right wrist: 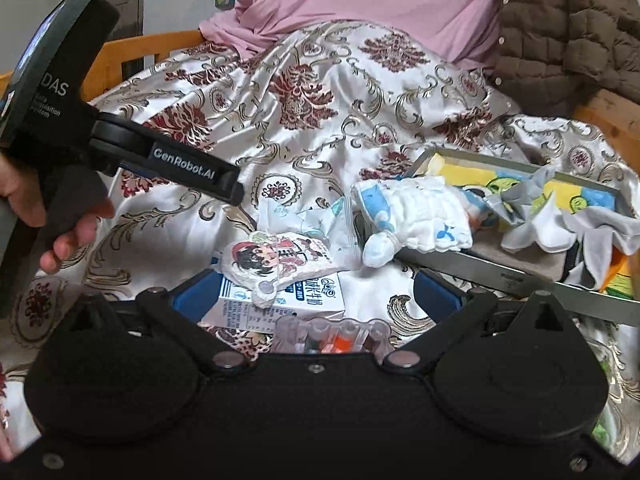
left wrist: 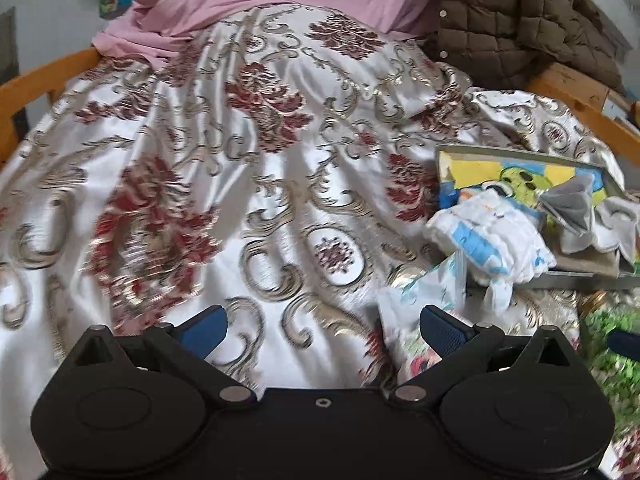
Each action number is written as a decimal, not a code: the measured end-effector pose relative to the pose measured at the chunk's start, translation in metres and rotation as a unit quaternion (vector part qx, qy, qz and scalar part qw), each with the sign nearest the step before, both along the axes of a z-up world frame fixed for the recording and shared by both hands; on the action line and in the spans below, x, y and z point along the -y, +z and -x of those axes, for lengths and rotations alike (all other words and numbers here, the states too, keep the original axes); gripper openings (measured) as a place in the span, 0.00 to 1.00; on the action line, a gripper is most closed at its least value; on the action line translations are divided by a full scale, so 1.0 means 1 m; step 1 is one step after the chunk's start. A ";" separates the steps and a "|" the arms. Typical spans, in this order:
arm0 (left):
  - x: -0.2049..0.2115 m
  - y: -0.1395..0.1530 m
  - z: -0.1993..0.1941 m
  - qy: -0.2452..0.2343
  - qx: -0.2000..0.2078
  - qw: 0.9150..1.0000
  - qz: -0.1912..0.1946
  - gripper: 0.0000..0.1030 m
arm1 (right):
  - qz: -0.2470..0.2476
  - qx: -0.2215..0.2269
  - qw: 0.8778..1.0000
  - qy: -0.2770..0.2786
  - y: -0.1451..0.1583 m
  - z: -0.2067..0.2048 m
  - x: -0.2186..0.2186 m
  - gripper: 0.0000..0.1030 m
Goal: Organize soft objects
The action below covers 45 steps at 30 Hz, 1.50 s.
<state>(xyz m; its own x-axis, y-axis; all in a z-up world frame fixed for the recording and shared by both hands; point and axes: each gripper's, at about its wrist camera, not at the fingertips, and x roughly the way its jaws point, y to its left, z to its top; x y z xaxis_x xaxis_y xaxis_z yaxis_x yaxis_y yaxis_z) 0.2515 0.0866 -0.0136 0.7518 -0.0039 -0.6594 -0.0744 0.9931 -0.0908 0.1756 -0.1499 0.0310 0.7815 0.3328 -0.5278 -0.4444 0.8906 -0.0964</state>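
Where the patterned satin bedspread (right wrist: 320, 120) dips beside a shallow grey tray (right wrist: 472, 264), a white and blue folded cloth (right wrist: 416, 220) is seen draped over the tray's near rim, one knotted end hanging down onto the bed. Inside the tray, a grey cloth (right wrist: 520, 196) and a white cloth (right wrist: 560, 228) are seen crumpled on a bright yellow and blue cartoon picture (right wrist: 500, 176). Just beside the folded cloth, a clear plastic packet (right wrist: 308, 220) lies on the bedspread, and a small cartoon-printed pouch (right wrist: 280, 260) rests partly on a white and blue carton (right wrist: 280, 304). A row of small clear vials (right wrist: 332, 336) is seen near the carton, close to the camera.

The right gripper (right wrist: 316, 292) is held low over the carton and pouch, its blue-padded fingers spread wide with nothing between them. The left gripper (left wrist: 322, 326) is likewise spread apart and empty above bare bedspread, the folded cloth (left wrist: 492, 232) and tray (left wrist: 520, 152) lying to its right. In the right wrist view the left gripper's black body is seen from the side, held by a hand (right wrist: 60, 216).

At the head of the bed, a pink sheet (right wrist: 360, 0) and a brown quilted jacket (right wrist: 568, 32) are piled against the orange wooden frame (right wrist: 160, 44).
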 end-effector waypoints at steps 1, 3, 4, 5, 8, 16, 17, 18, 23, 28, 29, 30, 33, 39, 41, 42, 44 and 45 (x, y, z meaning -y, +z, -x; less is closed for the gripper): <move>-0.001 -0.002 -0.005 -0.003 0.000 1.000 0.008 0.99 | -0.001 -0.006 1.000 0.003 -0.002 -0.004 -0.001 0.99; -0.003 -0.006 -0.012 -0.007 -0.002 1.000 0.023 0.99 | 0.000 -0.014 1.000 0.008 -0.004 -0.010 -0.004 0.99; -0.004 -0.008 -0.016 -0.009 -0.005 0.999 0.035 0.99 | 0.001 -0.019 1.000 0.012 -0.006 -0.013 -0.006 0.99; -0.006 -0.010 -0.019 -0.010 -0.007 0.999 0.045 0.99 | 0.002 -0.023 1.000 0.014 -0.007 -0.016 -0.008 0.99; -0.009 -0.016 -0.026 -0.008 -0.016 0.998 0.067 0.99 | 0.003 -0.032 0.999 0.023 -0.010 -0.022 -0.016 0.99; -0.018 -0.026 -0.037 -0.022 -0.032 0.989 0.141 0.97 | 0.000 -0.057 0.998 0.032 -0.015 -0.035 -0.033 0.99; -0.020 -0.026 -0.039 -0.022 -0.033 0.987 0.155 0.95 | -0.002 -0.061 0.998 0.033 -0.015 -0.037 -0.035 0.99; -0.021 -0.027 -0.041 -0.023 -0.035 0.985 0.168 0.92 | -0.003 -0.064 0.997 0.033 -0.016 -0.040 -0.036 0.99; -0.026 -0.035 -0.051 -0.034 -0.046 0.976 0.209 0.80 | -0.014 -0.085 0.996 0.022 -0.019 -0.051 -0.046 0.99; -0.031 -0.046 -0.058 -0.048 -0.064 0.970 0.228 0.66 | -0.012 -0.088 0.996 0.024 -0.021 -0.057 -0.055 0.95; -0.031 -0.047 -0.059 -0.050 -0.065 0.970 0.229 0.63 | -0.010 -0.091 0.996 0.023 -0.021 -0.059 -0.056 0.93; -0.032 -0.048 -0.060 -0.051 -0.066 0.970 0.229 0.59 | -0.008 -0.092 0.995 0.021 -0.022 -0.061 -0.058 0.90; -0.034 -0.050 -0.061 -0.057 -0.065 0.969 0.231 0.54 | -0.007 -0.102 0.995 0.011 -0.026 -0.067 -0.060 0.82; -0.034 -0.056 -0.066 -0.074 -0.070 0.967 0.234 0.36 | -0.029 -0.123 0.992 0.001 -0.032 -0.081 -0.056 0.72; -0.033 -0.056 -0.066 -0.078 -0.069 0.966 0.235 0.30 | -0.034 -0.125 0.992 -0.002 -0.034 -0.082 -0.055 0.69; -0.034 -0.057 -0.066 -0.080 -0.068 0.966 0.236 0.28 | -0.035 -0.126 0.991 -0.003 -0.034 -0.083 -0.055 0.68; -0.034 -0.057 -0.066 -0.080 -0.068 0.966 0.237 0.26 | -0.035 -0.125 0.991 -0.003 -0.034 -0.083 -0.054 0.66; -0.034 -0.057 -0.066 -0.080 -0.068 0.966 0.237 0.24 | -0.035 -0.126 0.991 -0.003 -0.034 -0.083 -0.054 0.63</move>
